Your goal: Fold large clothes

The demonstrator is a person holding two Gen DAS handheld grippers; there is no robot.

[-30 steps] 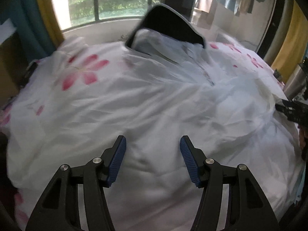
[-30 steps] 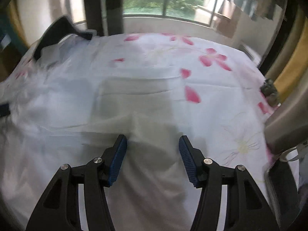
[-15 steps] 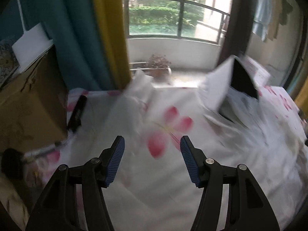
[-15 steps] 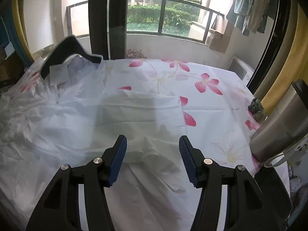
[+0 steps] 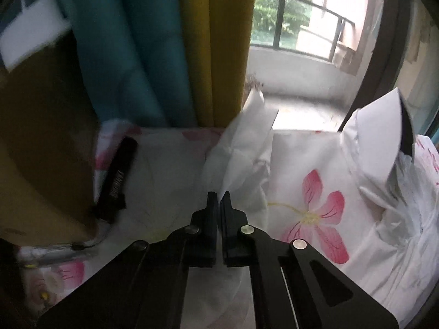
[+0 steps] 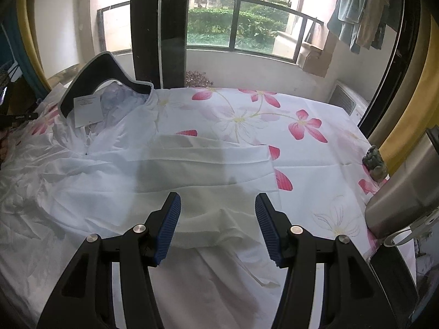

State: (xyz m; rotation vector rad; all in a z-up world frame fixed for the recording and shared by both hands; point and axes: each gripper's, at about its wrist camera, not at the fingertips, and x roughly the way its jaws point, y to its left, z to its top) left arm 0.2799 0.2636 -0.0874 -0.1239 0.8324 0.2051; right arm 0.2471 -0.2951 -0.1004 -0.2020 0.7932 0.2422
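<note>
A large white jacket point(image 6: 115, 170) with a dark-lined stand-up collar point(image 6: 93, 74) lies spread on a floral sheet point(image 6: 315, 159). One sleeve point(image 6: 214, 150) is folded across its body. My right gripper point(image 6: 218, 219) is open and empty above the jacket's lower part. In the left wrist view my left gripper point(image 5: 219, 201) is shut on the jacket's other sleeve point(image 5: 244, 148), whose cuff stands up toward the curtains. The collar point(image 5: 384, 126) shows at the right there.
Teal and yellow curtains point(image 5: 164, 44) and a brown cardboard box point(image 5: 41, 148) stand at the bed's left. A black flat object point(image 5: 118, 178) lies by the box. A metal flask point(image 6: 403, 197) and a small figurine point(image 6: 374, 161) sit at the right edge. A balcony window point(image 6: 236, 27) is behind.
My left gripper swung left from the jacket's body to the sleeve and closed on it. My right gripper stayed open and pulled back a little from the jacket.
</note>
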